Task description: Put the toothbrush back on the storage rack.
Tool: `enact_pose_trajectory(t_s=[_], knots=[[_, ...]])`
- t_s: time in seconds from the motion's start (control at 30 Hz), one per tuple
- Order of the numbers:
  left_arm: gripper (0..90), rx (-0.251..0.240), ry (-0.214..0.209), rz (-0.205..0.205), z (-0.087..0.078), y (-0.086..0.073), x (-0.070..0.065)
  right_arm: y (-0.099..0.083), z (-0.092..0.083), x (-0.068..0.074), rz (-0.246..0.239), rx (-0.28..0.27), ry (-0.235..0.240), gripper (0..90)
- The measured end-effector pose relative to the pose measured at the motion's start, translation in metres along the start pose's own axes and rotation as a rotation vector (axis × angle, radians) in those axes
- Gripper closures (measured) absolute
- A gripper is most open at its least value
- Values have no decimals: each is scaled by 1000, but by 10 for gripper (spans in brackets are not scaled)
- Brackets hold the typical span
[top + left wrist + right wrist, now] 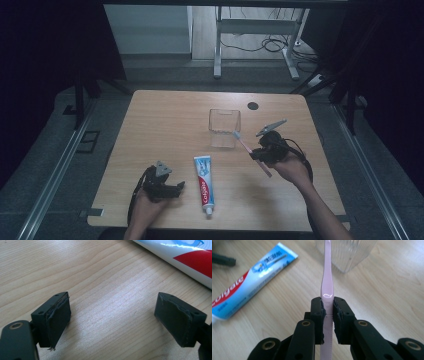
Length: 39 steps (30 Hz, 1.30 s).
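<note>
Right gripper (327, 312): jaws pinched tight on pink toothbrush (327, 277), clamped at the handle's mid-section; pads press both flat sides.
Toothbrush, high view (248, 150): held off the table, slanted; head end up toward the cup, tail end sticks out below the gripper toward the person.
Toothbrush, right gripper view: handle runs straight up from betw. the jaws; far end crosses in front of the cup's wall. Whether brush touches cup: can't tell.
Right gripper, high view (257, 152): raised above the table's right half, in the person's right hand (292, 167); grey plate on top, cable trails back.
Cup (224, 127): clear ribbed plastic, upright, table centre, slightly far side. Just beside the brush head in high view.
Left gripper (112, 320): jaws spread wide, nothing betw. them, bare wood underneath.
Left gripper, high view (177, 188): low at the near left of table, held in left hand (150, 200); tips point toward the tube.
Toothpaste tube (203, 184): white/blue/red, lies flat, near centre, cap end toward the person. Near left gripper's tips, not touching. A corner of it shows top right in left gripper view (185, 257).
Table (160, 125): light wood; dark round hole at far right.
</note>
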<state>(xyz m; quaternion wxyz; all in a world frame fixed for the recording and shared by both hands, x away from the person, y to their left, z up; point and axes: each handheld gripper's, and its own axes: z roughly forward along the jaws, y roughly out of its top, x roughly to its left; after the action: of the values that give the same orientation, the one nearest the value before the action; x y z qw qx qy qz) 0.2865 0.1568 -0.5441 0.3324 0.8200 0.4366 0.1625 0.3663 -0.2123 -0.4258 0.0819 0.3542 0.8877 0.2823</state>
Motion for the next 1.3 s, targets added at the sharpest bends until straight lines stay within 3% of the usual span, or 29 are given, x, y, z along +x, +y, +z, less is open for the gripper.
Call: enact_pose_trajectory(t_s=[0.67,1.3], knots=[[137,-1,0,5,0,0,0,30,1,-1,2,-116,-7,781],[136,-1,0,-3,0,0,0,57,13,-7,27,-187,-24,781]])
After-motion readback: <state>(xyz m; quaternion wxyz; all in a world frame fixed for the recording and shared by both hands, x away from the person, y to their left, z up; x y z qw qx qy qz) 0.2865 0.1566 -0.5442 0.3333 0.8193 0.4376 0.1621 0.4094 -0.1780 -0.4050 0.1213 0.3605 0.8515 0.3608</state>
